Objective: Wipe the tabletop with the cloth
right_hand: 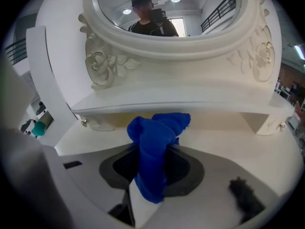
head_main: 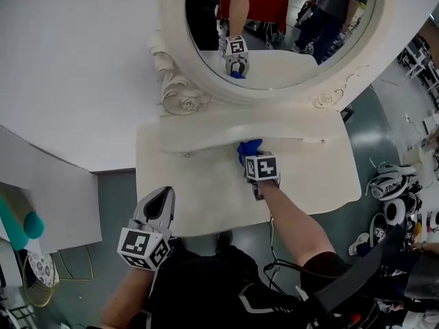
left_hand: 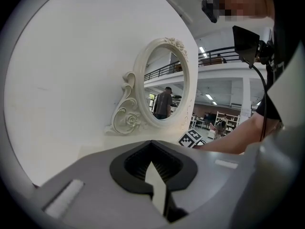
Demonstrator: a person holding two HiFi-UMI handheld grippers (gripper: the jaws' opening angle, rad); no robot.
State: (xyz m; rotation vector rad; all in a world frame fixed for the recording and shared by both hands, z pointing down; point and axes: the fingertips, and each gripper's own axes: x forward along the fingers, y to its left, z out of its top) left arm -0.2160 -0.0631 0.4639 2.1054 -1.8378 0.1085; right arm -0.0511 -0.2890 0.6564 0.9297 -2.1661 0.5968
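Observation:
A blue cloth (head_main: pixel 248 149) rests bunched on the cream dressing tabletop (head_main: pixel 199 184), close under the raised back shelf. My right gripper (head_main: pixel 254 162) is shut on the blue cloth (right_hand: pixel 155 144), which sticks out past its jaws toward the shelf (right_hand: pixel 181 101). My left gripper (head_main: pixel 160 201) hovers at the table's front left edge, shut with nothing held. In the left gripper view its jaws (left_hand: pixel 159 175) stand closed, pointing at the mirror.
A round ornate mirror (head_main: pixel 274 33) stands on the shelf behind the tabletop, with carved scrolls (head_main: pixel 180 91) at its left. A white wall panel (head_main: pixel 75 67) lies to the left. Shoes and clutter (head_main: pixel 394 197) sit on the floor at right.

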